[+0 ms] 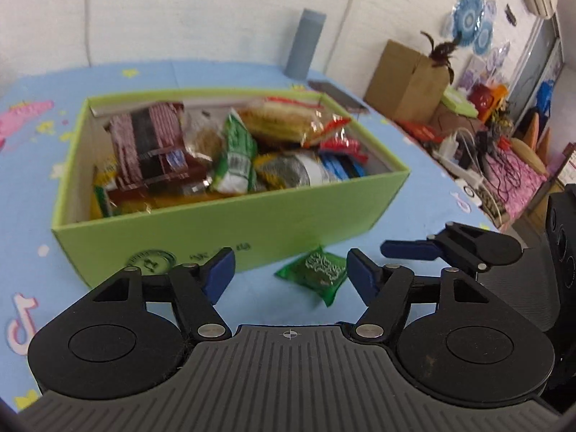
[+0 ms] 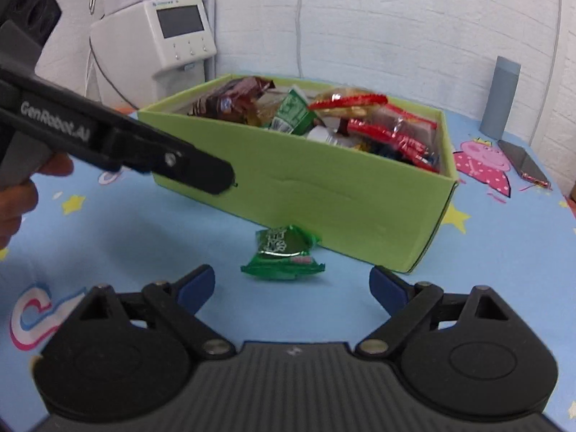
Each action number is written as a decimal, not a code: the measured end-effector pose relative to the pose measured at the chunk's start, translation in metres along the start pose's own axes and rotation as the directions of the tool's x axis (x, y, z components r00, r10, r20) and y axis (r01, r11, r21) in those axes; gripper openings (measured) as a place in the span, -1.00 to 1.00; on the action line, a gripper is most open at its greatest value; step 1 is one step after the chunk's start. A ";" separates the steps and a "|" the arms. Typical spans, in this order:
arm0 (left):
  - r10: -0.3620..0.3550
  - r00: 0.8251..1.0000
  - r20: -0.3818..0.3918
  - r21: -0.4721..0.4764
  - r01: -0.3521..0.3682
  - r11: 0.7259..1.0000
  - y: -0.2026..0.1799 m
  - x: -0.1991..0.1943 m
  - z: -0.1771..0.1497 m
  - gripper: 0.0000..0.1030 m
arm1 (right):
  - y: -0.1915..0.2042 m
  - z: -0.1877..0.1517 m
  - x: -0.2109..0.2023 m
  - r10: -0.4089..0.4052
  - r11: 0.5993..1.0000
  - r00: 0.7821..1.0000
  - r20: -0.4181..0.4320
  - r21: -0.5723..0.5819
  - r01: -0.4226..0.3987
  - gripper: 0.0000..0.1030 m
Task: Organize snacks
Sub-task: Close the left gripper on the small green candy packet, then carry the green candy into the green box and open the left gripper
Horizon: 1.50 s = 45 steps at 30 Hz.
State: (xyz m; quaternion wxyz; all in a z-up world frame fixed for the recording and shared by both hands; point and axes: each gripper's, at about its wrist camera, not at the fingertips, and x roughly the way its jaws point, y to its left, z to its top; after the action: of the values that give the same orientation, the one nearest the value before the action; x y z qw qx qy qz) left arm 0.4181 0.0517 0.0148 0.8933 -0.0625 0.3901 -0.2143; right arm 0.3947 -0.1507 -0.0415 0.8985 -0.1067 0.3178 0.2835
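Note:
A light green box (image 1: 280, 216) on the blue table holds several snack packets, among them a brown one (image 1: 147, 144) and a green one (image 1: 235, 154). The box also shows in the right wrist view (image 2: 324, 194). A small green snack packet (image 1: 316, 270) lies on the table just in front of the box; it also shows in the right wrist view (image 2: 284, 252). My left gripper (image 1: 291, 275) is open and empty, just short of the packet. My right gripper (image 2: 292, 289) is open and empty, facing the packet from close by. The right gripper's fingers (image 1: 410, 250) show beside the left one.
A grey cylinder (image 1: 306, 45) and a dark phone (image 1: 338, 95) lie behind the box. Cardboard boxes and cables clutter the far right (image 1: 468, 126). A white appliance (image 2: 158, 39) stands beyond the table's left. The left gripper's arm (image 2: 118, 136) crosses before the box.

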 end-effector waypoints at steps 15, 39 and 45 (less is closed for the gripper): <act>-0.135 0.979 -0.150 -0.135 0.115 0.984 -0.004 0.042 -0.005 -0.60 | 0.011 -0.005 0.010 0.027 0.999 0.999 -0.022 -0.020 -0.028 -0.01; 0.070 0.993 0.099 -0.043 -0.066 0.997 0.059 0.040 0.093 -0.29 | 0.003 0.125 0.078 0.023 0.984 0.996 0.088 -0.176 -0.008 0.42; 0.131 0.975 0.178 -0.018 -0.130 0.991 0.041 0.015 0.089 0.20 | 0.002 0.121 0.063 0.019 0.990 0.992 0.127 -0.143 -0.001 0.48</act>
State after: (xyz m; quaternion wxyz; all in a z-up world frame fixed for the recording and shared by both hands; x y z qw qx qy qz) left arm 0.5053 0.0773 0.0548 0.9366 -0.0585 0.3125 -0.1473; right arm 0.4955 -0.0762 0.0130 0.9057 -0.1505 0.2388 0.3164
